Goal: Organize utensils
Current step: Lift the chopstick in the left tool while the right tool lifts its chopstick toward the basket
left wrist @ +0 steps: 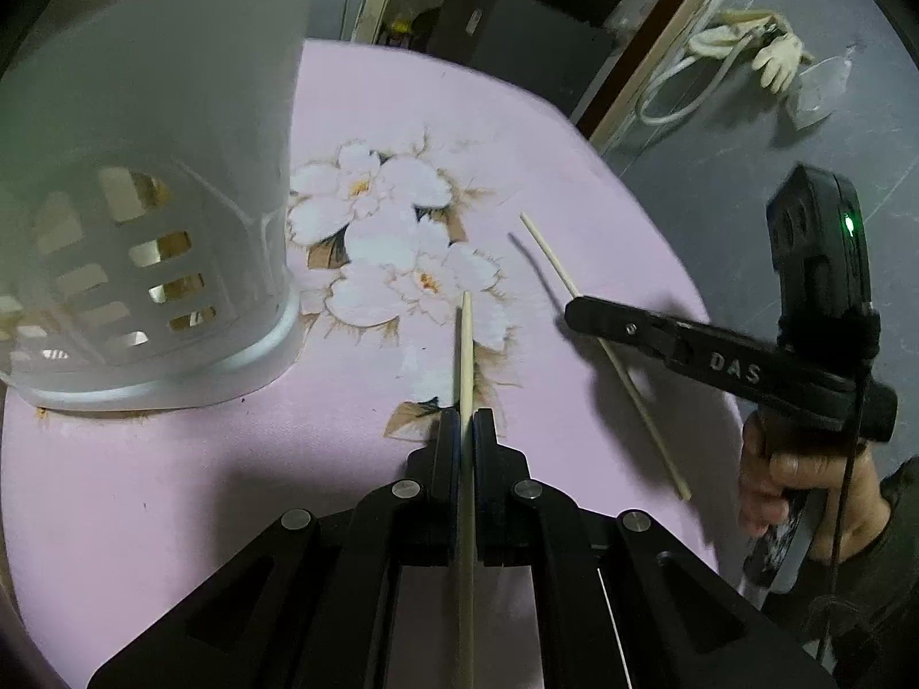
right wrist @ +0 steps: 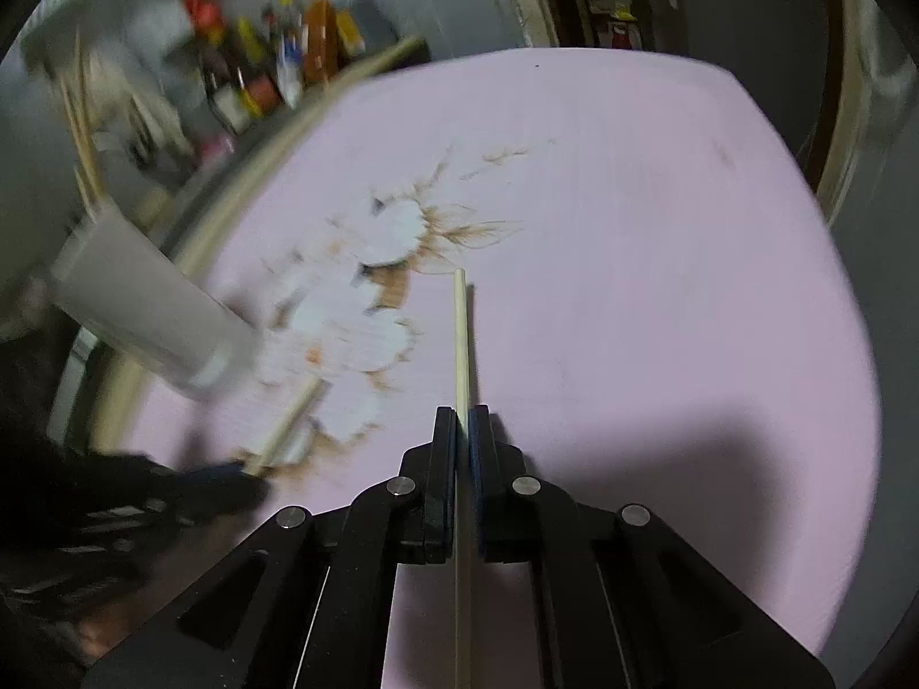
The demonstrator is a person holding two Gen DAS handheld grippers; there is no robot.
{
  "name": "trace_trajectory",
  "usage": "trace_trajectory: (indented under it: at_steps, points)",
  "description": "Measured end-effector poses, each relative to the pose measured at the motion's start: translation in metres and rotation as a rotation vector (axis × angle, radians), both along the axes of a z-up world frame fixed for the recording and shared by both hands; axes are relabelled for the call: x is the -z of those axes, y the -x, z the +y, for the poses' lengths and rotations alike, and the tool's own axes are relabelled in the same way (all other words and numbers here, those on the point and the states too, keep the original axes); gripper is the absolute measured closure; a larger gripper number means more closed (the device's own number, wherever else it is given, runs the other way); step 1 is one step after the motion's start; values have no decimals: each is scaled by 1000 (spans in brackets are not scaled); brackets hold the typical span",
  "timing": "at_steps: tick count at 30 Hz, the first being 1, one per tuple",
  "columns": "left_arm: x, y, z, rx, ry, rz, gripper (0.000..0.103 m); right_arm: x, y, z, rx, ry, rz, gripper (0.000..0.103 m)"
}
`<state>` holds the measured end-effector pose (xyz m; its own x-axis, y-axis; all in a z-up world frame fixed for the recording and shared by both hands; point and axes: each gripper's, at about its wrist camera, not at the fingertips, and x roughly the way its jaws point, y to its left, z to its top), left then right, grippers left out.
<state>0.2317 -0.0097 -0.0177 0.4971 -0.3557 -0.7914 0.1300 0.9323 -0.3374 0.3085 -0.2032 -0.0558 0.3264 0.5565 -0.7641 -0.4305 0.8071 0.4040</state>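
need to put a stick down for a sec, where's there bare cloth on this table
Bare pink tablecloth lies right of the flower print, out to the far edge, and below the white utensil holder. It is crowded around the holder, where the left gripper and right gripper each clamp a chopstick.

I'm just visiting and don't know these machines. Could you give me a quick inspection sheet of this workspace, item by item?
Surface: round table under a pink floral cloth.
Job's things: white slotted utensil holder standing on the table; left chopstick; right chopstick.
Clutter: nothing seen on the cloth.
Grippers: left tool shut on the left chopstick; right tool shut on the right chopstick.
Cables: white cord on the floor, beside pale gloves.
Surroundings: grey floor; blurred bottles beyond the table.
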Motion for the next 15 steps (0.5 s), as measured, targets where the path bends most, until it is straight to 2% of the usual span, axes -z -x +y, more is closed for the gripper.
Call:
trace_trajectory:
  at_steps: [3, 5, 6, 11, 15]
  points:
    - [-11, 12, -1, 3, 20, -85, 101, -13, 21, -5, 15, -65, -90, 100]
    - [-23, 23, -1, -7, 26, -175, 101, -27, 40, -11, 37, -137, -170, 100]
    - [-28, 28, 0, -18, 31, -216, 101, -33, 46, -10, 45, -141, -205, 100]
    - [-63, 51, 4, -69, 23, -453, 101, -76, 93, -5, 103, -175, -502, 100]
    - [-92, 64, 8, -69, 10, -614, 101, -105, 122, 10, 129, -182, -742, 100]
